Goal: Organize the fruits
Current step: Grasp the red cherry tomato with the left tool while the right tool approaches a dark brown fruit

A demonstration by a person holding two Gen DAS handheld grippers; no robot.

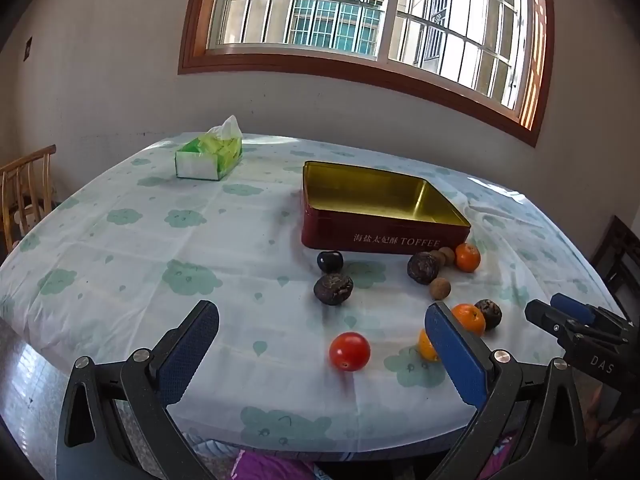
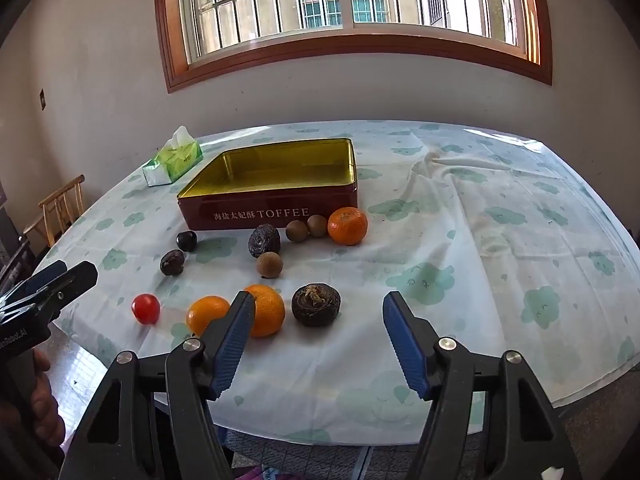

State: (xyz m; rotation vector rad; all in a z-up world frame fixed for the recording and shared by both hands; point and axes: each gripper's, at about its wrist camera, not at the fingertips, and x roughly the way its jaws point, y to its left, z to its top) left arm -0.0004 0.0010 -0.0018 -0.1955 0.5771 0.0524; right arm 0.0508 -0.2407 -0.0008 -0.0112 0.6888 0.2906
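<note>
A red toffee tin [image 1: 384, 236] [image 2: 272, 206] stands open and empty on the table. Loose fruit lies in front of it: a red tomato [image 1: 349, 351] [image 2: 146, 308], oranges [image 1: 468, 318] [image 2: 267, 309] [image 2: 347, 225], dark wrinkled fruits [image 1: 333, 289] [image 2: 316, 305], a dark plum [image 1: 330, 261] [image 2: 187, 240] and small brown longans [image 1: 440, 289] [image 2: 269, 264]. My left gripper [image 1: 322, 322] is open and empty, just short of the tomato. My right gripper [image 2: 319, 310] is open and empty, near the front wrinkled fruit and an orange.
A green tissue box [image 1: 209, 155] [image 2: 173, 159] sits at the back left of the table. The tablecloth [image 1: 160, 248] is white with green prints and wrinkled on the right side. A wooden chair [image 1: 26, 188] stands left of the table. A window is behind.
</note>
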